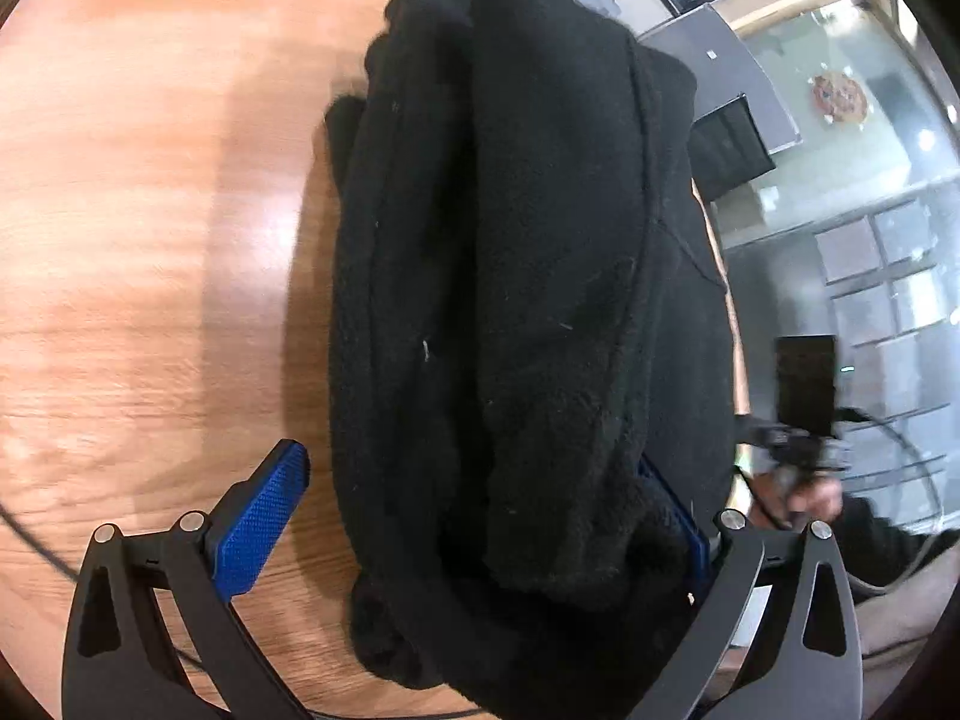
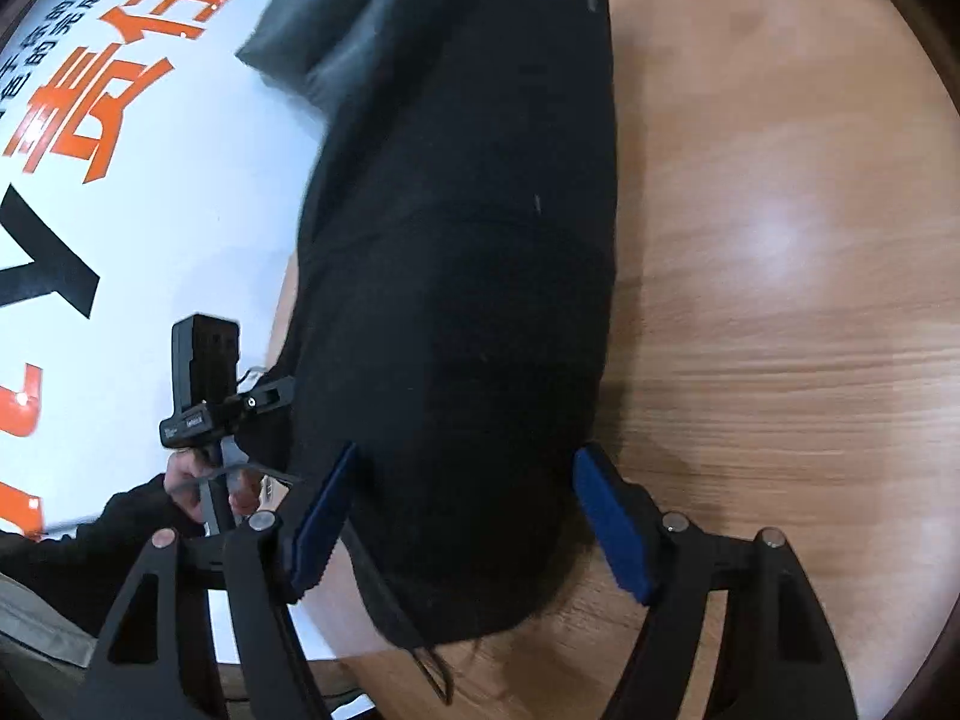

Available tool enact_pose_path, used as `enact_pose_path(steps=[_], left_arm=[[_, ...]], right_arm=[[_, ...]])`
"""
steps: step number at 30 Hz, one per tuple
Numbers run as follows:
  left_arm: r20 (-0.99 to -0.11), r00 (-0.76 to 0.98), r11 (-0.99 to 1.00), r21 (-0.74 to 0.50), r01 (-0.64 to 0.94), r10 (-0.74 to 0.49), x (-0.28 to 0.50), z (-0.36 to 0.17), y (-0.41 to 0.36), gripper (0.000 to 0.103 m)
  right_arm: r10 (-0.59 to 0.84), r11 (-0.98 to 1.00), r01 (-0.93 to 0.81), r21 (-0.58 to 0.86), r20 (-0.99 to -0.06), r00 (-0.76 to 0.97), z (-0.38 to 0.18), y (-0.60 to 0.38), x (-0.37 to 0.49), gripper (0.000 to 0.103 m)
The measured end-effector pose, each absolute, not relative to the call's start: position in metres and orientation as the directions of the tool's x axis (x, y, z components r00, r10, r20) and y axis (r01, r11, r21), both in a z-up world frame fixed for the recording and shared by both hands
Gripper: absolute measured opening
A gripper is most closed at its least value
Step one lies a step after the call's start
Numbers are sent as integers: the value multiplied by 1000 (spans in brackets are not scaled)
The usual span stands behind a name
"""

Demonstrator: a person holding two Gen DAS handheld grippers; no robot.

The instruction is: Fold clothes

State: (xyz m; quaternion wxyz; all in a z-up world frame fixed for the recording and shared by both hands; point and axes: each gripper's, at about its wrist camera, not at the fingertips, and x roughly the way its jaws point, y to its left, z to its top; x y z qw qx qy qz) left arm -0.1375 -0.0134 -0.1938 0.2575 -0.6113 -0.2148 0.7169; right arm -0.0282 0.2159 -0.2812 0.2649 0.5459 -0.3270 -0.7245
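Jaws spread around black garment [image 1: 528,312]; right view alone shows banner [image 2: 150,192].

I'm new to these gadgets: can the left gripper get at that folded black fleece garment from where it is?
Probably yes. The folded black fleece garment already lies between the wide-open blue-padded fingers of the left gripper, on the wooden table, with nothing in between.

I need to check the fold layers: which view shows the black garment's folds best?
The left wrist view: the black garment shows distinct layered folds and seams. The right wrist view shows it as one dark, nearly featureless mass.
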Motion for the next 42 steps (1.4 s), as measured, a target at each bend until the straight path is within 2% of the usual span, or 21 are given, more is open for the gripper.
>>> enact_pose_path(steps=[9, 12, 13, 14, 16, 19, 20, 21, 23, 29, 36, 42], left_arm=[[-690, 3, -686, -720, -105, 724, -160, -216, -2, 103], [-624, 52, -621, -782, -62, 780, -165, -224, 15, 103], [-623, 51, -621, -782, -54, 781, -166, -225, 20, 103], [-623, 47, -622, -782, -43, 781, -167, -225, 23, 103], [-628, 27, -628, -778, -15, 778, -167, -225, 22, 102], [-628, -26, -629, -778, -1, 777, -162, -219, 16, 88], [-628, -46, -628, -778, 1, 777, -160, -217, 14, 80], [-627, -65, -628, -778, 3, 777, -158, -214, 11, 72], [-632, -100, -635, -772, -1, 768, -153, -206, 6, 63], [-643, -228, -661, -750, -6, 731, -124, -168, -31, 58], [-666, -468, -757, -653, -12, 581, -95, -77, -134, 58], [-680, -542, -810, -586, -2, 493, -143, -62, -263, 59]], right_arm=[[-792, -583, -2, 813, -569, -221, -312, 203, -54, 92], [-806, -561, -13, 828, -550, -218, -314, 193, -65, 99], [-801, -571, 0, 821, -558, -217, -313, 188, -69, 98], [-786, -596, 19, 803, -579, -218, -310, 184, -71, 89], [-730, -670, 37, 742, -648, -218, -302, 178, -70, 80], [-687, -718, 57, 693, -693, -219, -289, 168, -69, 63], [-672, -733, 65, 677, -707, -221, -284, 164, -68, 57], [-657, -748, 73, 660, -720, -223, -279, 161, -66, 55], [-618, -784, 106, 612, -750, -238, -263, 147, -61, 47], [-545, -838, 229, 495, -781, -307, -214, 87, -41, 42], [-623, -776, 400, 488, -692, -365, -145, -24, -46, 41], [-677, -730, 477, 490, -619, -400, -107, -146, -72, 42]])
